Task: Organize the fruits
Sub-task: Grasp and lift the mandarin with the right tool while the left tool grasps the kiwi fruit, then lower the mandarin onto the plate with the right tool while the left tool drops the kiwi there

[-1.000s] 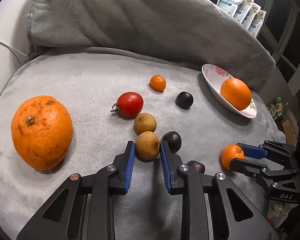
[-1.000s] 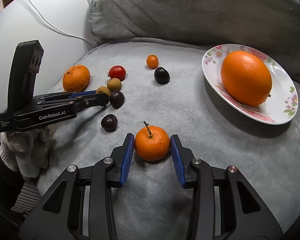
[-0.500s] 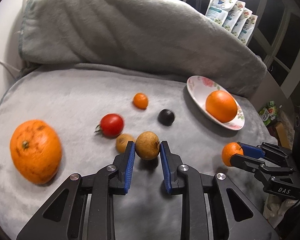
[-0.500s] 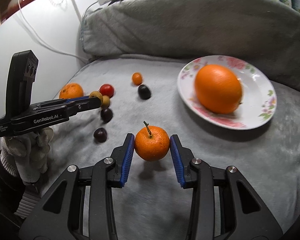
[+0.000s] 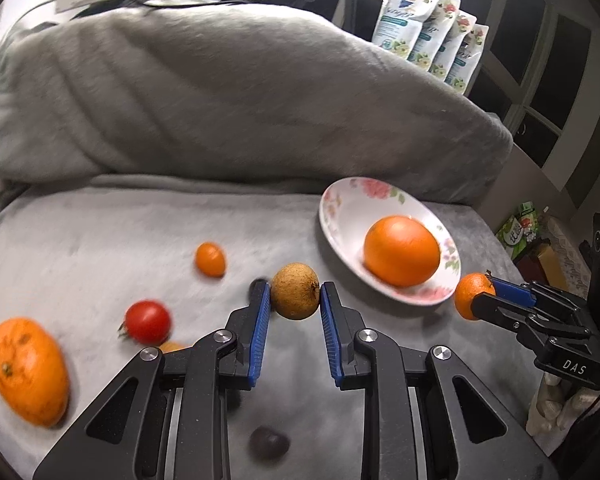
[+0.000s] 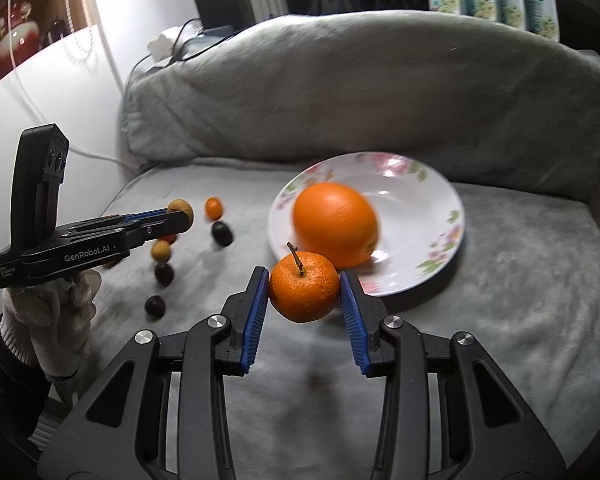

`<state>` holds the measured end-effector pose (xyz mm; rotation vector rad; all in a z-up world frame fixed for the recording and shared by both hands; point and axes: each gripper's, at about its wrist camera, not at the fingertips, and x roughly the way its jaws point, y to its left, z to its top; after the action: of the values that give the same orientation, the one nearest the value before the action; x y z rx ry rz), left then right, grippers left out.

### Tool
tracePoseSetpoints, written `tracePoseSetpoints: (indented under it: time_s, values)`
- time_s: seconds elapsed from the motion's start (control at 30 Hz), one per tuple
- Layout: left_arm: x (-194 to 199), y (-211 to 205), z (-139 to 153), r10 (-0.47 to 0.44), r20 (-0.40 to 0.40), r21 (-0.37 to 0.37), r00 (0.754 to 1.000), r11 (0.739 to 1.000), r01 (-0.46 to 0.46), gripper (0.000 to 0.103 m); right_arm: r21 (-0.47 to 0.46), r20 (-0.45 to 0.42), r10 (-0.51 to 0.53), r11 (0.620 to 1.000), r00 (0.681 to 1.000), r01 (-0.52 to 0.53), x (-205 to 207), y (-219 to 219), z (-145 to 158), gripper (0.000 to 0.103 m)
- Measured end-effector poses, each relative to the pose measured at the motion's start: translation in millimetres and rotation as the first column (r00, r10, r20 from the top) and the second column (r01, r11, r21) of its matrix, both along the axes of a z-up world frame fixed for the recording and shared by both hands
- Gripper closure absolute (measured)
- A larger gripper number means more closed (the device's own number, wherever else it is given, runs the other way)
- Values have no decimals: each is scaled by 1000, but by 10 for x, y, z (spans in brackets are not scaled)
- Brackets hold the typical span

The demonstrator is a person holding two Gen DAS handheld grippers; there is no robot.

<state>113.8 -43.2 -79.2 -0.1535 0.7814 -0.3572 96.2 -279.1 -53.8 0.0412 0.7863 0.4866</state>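
Observation:
My left gripper [image 5: 295, 300] is shut on a brown longan [image 5: 295, 291] and holds it above the grey blanket, left of the floral plate [image 5: 342, 208]. My right gripper [image 6: 304, 294] is shut on a small stemmed tangerine [image 6: 304, 292] and holds it just in front of the plate's [image 6: 432, 208] near rim. A big orange [image 6: 335, 224] lies in the plate. On the blanket lie a large orange [image 5: 26, 370], a red tomato [image 5: 148, 321], a small kumquat [image 5: 210, 259], another longan [image 6: 161, 250] and dark plums [image 6: 222, 234].
A rolled grey blanket [image 5: 220, 108] rises behind the fruits. White refill pouches [image 5: 428, 36] stand at the back right. A white wall with cables [image 6: 60, 112] is on the left. A gloved hand [image 6: 56, 320] holds the left gripper.
Both grippers have lifted their fruits off the blanket and carried them toward the plate. The longan and the tangerine now sit higher and closer to the plate.

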Motion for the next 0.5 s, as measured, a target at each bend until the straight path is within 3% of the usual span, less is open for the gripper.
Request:
tracePoseSetpoints:
  time_s: [0.5]
  values:
    - [407,-353,42,-47,-4,4,999,999,47,79,-22,7,-76,997,997,76,353,-334,-59,64]
